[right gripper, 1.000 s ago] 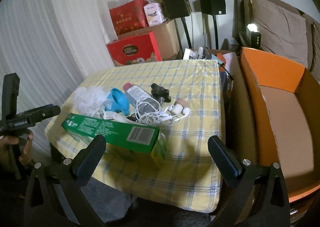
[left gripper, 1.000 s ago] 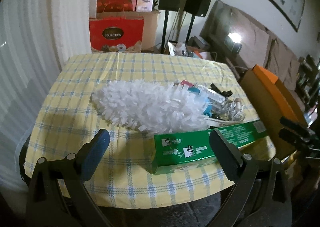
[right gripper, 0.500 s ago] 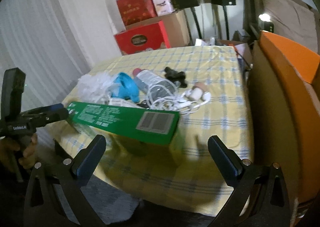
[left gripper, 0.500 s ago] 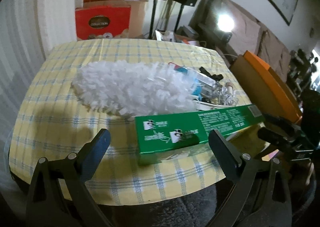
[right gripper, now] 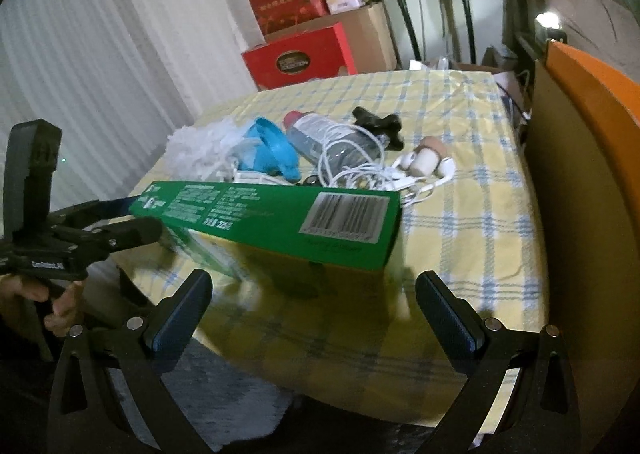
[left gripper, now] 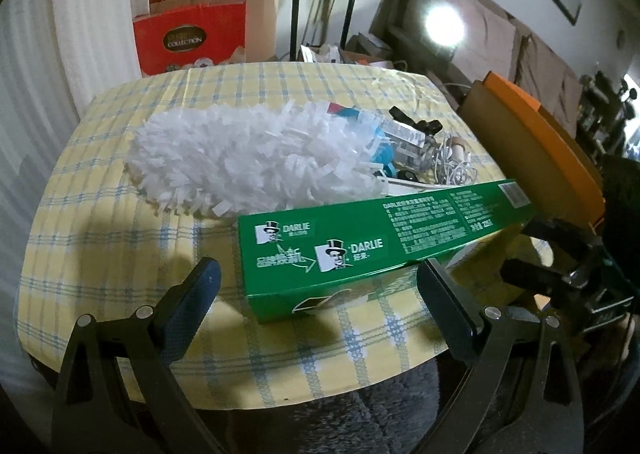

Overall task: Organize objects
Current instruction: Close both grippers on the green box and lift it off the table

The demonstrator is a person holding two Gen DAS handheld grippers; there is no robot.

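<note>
A long green toothpaste box lies near the front edge of the table with the yellow checked cloth. My left gripper is open, and the box's near end sits just ahead between its fingers. My right gripper is open too, facing the barcode end of the green box. Each gripper shows at the box's far end in the other's view: the right gripper, and the left gripper held by a hand. A white fluffy duster lies just behind the box.
Behind the box lie a blue handle, a clear bottle, a tangled white earphone cable and a black part. An open cardboard box with an orange lining stands against the table's right side. Red gift boxes are stacked behind.
Both grippers have come closer to the green box, one at each end, so it fills more of both views. Both stay open.
</note>
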